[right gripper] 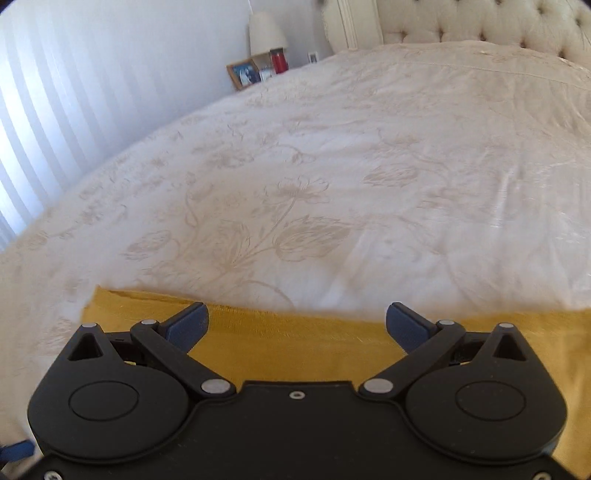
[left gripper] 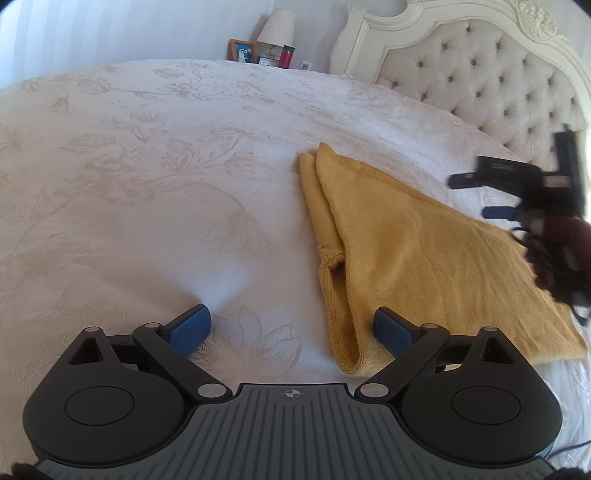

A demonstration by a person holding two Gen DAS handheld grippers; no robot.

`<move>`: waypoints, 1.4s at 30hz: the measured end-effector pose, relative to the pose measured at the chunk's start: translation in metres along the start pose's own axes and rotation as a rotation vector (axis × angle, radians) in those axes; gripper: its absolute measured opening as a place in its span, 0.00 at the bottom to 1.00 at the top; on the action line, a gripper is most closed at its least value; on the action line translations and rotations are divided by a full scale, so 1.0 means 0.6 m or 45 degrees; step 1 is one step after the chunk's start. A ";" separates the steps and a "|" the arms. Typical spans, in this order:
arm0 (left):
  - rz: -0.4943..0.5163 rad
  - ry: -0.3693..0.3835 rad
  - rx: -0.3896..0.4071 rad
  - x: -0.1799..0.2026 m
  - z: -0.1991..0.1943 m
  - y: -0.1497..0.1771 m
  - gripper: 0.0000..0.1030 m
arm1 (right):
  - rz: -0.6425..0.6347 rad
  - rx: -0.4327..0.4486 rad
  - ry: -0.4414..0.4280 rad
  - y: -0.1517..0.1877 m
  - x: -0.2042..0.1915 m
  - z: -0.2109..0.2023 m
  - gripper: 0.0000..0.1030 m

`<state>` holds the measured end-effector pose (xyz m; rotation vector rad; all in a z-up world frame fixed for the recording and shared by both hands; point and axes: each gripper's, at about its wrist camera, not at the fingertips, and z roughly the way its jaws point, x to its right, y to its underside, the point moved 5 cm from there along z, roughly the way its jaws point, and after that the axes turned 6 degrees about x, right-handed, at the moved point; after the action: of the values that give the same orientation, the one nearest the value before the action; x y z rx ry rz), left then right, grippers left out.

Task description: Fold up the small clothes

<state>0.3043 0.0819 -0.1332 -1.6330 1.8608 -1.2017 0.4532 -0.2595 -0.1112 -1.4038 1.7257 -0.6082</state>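
A mustard-yellow knit garment (left gripper: 417, 251) lies folded flat on the white floral bedspread (left gripper: 155, 177). My left gripper (left gripper: 291, 328) is open and empty, low over the bed at the garment's near left corner, its right finger over the folded edge. My right gripper (left gripper: 476, 195) shows blurred at the right of the left wrist view, open above the garment's far side. In the right wrist view my right gripper (right gripper: 297, 325) is open and empty above the garment's edge (right gripper: 295, 343), with the bedspread (right gripper: 332, 166) beyond.
A tufted cream headboard (left gripper: 480, 74) stands at the back right. A nightstand beyond the bed holds a lamp (left gripper: 277, 26), a framed photo (left gripper: 242, 50) and a red cup (left gripper: 286, 56). White vertical blinds (right gripper: 74, 92) line the left wall.
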 end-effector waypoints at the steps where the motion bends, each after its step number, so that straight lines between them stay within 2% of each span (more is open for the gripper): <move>1: 0.001 0.002 0.000 0.000 0.000 0.000 0.95 | 0.012 0.010 -0.009 0.001 0.010 -0.022 0.99; 5: 0.002 0.010 0.003 0.003 0.002 0.002 0.99 | 0.084 0.026 -0.012 0.031 0.064 -0.114 0.99; 9: 0.028 -0.008 0.004 0.008 0.004 0.003 0.99 | 0.198 0.064 0.053 0.077 0.129 -0.193 0.99; 12: 0.042 -0.016 0.005 0.011 0.005 0.004 0.99 | 0.274 0.060 0.095 0.112 0.168 -0.227 0.99; 15: 0.054 -0.020 0.003 0.011 0.005 0.005 0.99 | 0.358 0.031 0.081 0.142 0.196 -0.243 0.99; 19: 0.053 -0.019 0.002 0.011 0.005 0.005 0.99 | 0.464 0.012 -0.011 0.172 0.218 -0.244 1.00; 23: 0.051 -0.019 0.000 0.011 0.005 0.004 0.99 | 0.524 0.024 -0.096 0.178 0.231 -0.229 1.00; 28: 0.051 -0.019 -0.001 0.012 0.005 0.004 1.00 | 0.628 0.019 -0.233 0.160 0.243 -0.187 1.00; 33: 0.040 -0.010 0.004 0.012 0.005 0.003 0.99 | 0.678 0.006 -0.300 0.143 0.249 -0.155 1.00; 37: 0.028 0.051 0.106 0.028 -0.013 -0.019 0.99 | 0.628 -0.029 -0.292 0.140 0.241 -0.147 1.00; 40: 0.161 0.110 0.250 0.075 -0.037 -0.039 0.99 | 0.600 -0.044 -0.277 0.141 0.233 -0.147 1.00; 42: 0.269 0.152 0.280 0.109 -0.041 -0.039 0.99 | 0.589 -0.052 -0.266 0.141 0.230 -0.146 1.00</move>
<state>0.2838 0.0297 -0.0852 -1.2404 1.8426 -1.3800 0.3263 -0.3799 -0.1683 -1.0005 1.8130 -0.1666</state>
